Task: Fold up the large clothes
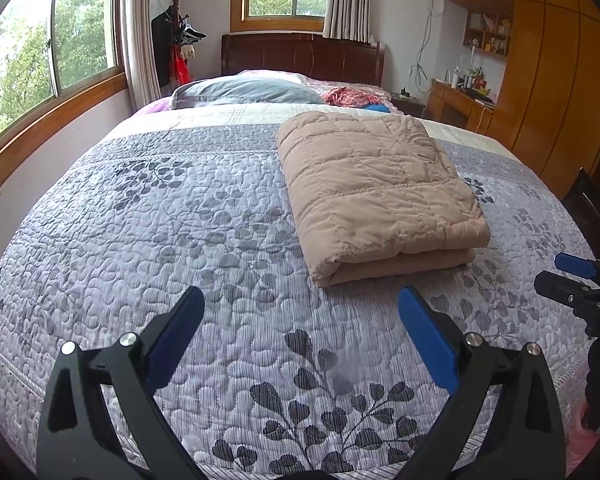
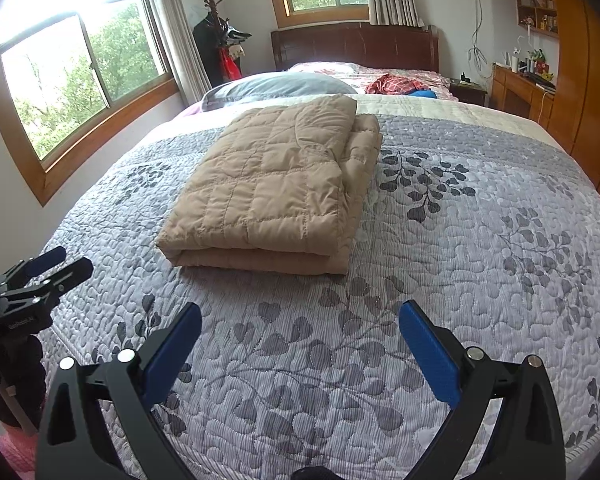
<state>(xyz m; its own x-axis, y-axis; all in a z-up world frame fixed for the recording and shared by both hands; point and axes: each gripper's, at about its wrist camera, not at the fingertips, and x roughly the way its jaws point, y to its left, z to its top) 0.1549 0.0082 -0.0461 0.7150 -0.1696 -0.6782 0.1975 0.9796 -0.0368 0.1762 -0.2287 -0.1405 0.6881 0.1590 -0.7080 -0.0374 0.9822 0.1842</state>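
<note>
A tan quilted garment [image 1: 376, 192] lies folded into a thick rectangle on the grey leaf-patterned bedspread [image 1: 180, 220]. In the right wrist view the same tan bundle [image 2: 276, 192] sits left of centre on the bedspread [image 2: 460, 240]. My left gripper [image 1: 300, 312] hovers open above the near part of the bed, short of the bundle, nothing between its blue pads. My right gripper [image 2: 300, 328] is open too, also in front of the bundle and apart from it. Each gripper shows at the edge of the other's view: the right gripper [image 1: 576, 276] and the left gripper [image 2: 52, 268].
A grey pillow [image 1: 244, 92] and a red checked cloth [image 1: 352, 96] lie near the dark wooden headboard [image 1: 300, 56]. A coat stand [image 1: 176, 40] is in the corner by the windows. Wooden wardrobes [image 1: 560, 80] and a desk [image 1: 456, 104] line the right side.
</note>
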